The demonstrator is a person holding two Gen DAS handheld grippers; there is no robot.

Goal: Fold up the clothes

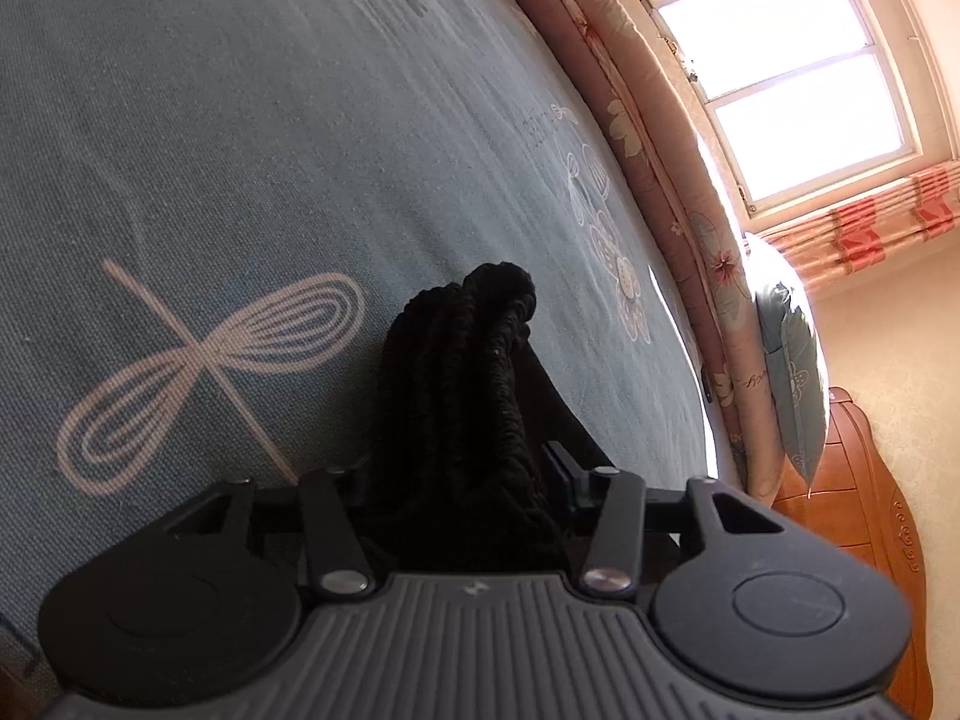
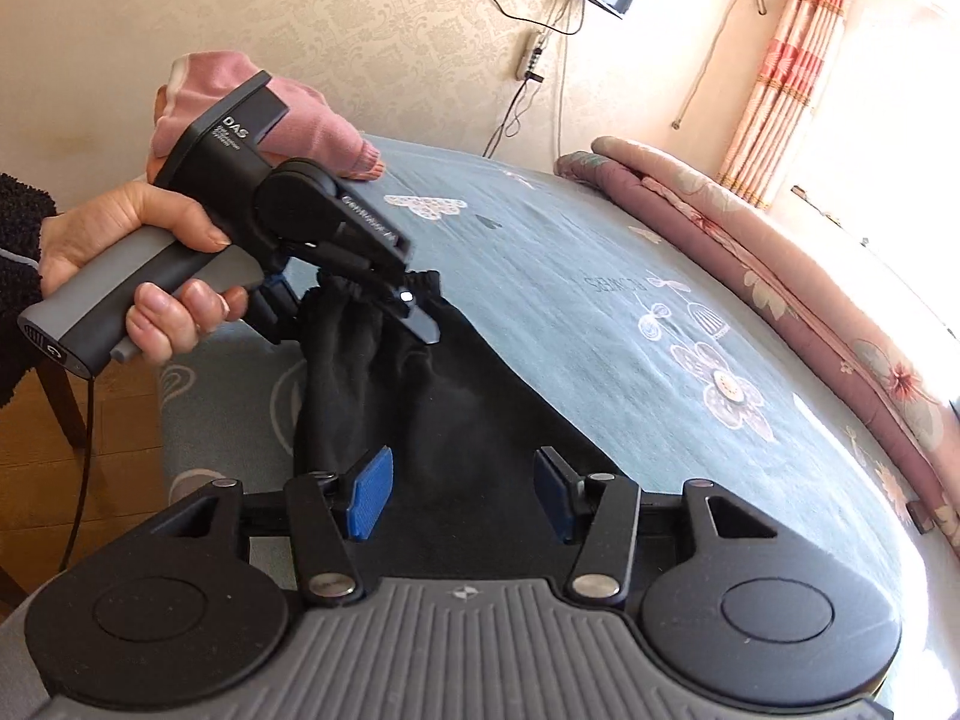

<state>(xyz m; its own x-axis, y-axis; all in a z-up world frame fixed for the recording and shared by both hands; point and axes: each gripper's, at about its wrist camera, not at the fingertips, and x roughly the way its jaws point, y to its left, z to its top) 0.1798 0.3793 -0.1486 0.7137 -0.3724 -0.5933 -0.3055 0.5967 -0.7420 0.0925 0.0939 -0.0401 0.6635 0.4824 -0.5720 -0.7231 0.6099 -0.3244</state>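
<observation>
A black garment (image 2: 456,396) with a gathered elastic band lies partly on the blue-grey bedspread (image 2: 600,312). My left gripper (image 2: 414,300) is shut on its bunched elastic edge and holds it lifted above the bed. In the left wrist view the black garment (image 1: 462,390) fills the gap between the fingers of the left gripper (image 1: 462,468) and hides the pads. My right gripper (image 2: 462,492) is open and empty, its blue pads (image 2: 369,492) apart just above the lower part of the garment.
A folded pink floral quilt (image 2: 780,276) lies along the bed's far edge. A pink garment (image 2: 300,114) sits at the far corner. A pillow (image 1: 792,360) and wooden headboard (image 1: 852,492) are at the right. Wall cables (image 2: 528,72) hang behind.
</observation>
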